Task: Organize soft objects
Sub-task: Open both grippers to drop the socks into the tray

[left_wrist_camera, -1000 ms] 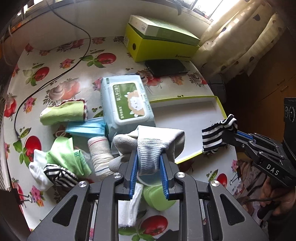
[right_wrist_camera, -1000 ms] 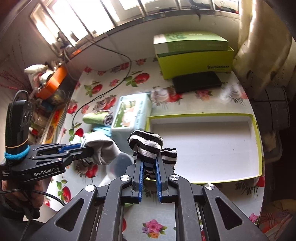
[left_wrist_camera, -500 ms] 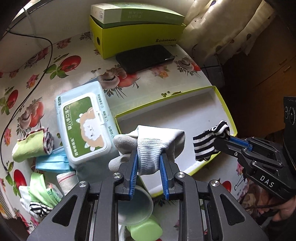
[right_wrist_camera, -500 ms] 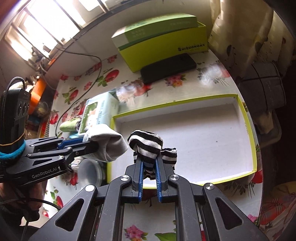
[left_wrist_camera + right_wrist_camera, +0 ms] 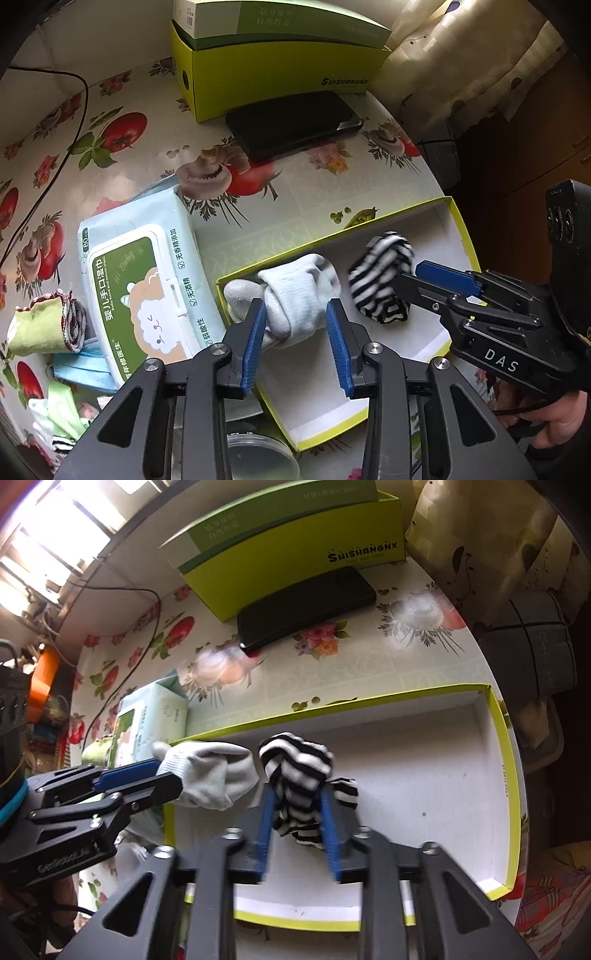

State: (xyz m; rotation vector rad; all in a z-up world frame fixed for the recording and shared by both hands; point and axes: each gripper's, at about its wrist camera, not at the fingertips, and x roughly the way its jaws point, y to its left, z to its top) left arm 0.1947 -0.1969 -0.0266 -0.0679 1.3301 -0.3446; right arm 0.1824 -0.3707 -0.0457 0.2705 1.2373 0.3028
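A grey-white sock bundle (image 5: 295, 295) lies in the near left corner of the shallow white tray with a lime rim (image 5: 458, 225). My left gripper (image 5: 295, 325) is open, with its jaws apart on either side of the bundle. A black-and-white striped sock (image 5: 382, 280) lies in the tray to its right. My right gripper (image 5: 297, 808) is open around the striped sock (image 5: 295, 771). The grey bundle (image 5: 214, 779) and the tray rim (image 5: 506, 775) also show in the right wrist view.
A wet-wipes pack (image 5: 140, 295) lies left of the tray, with a rolled green cloth (image 5: 44, 325) and a blue mask (image 5: 81, 369) beside it. A black phone (image 5: 291, 125) and a lime box (image 5: 277, 74) sit at the back. A clear lid (image 5: 258, 458) lies near.
Both grippers moved forward and down into the tray. Both opened their jaws and let go of their socks, which now rest in the tray.
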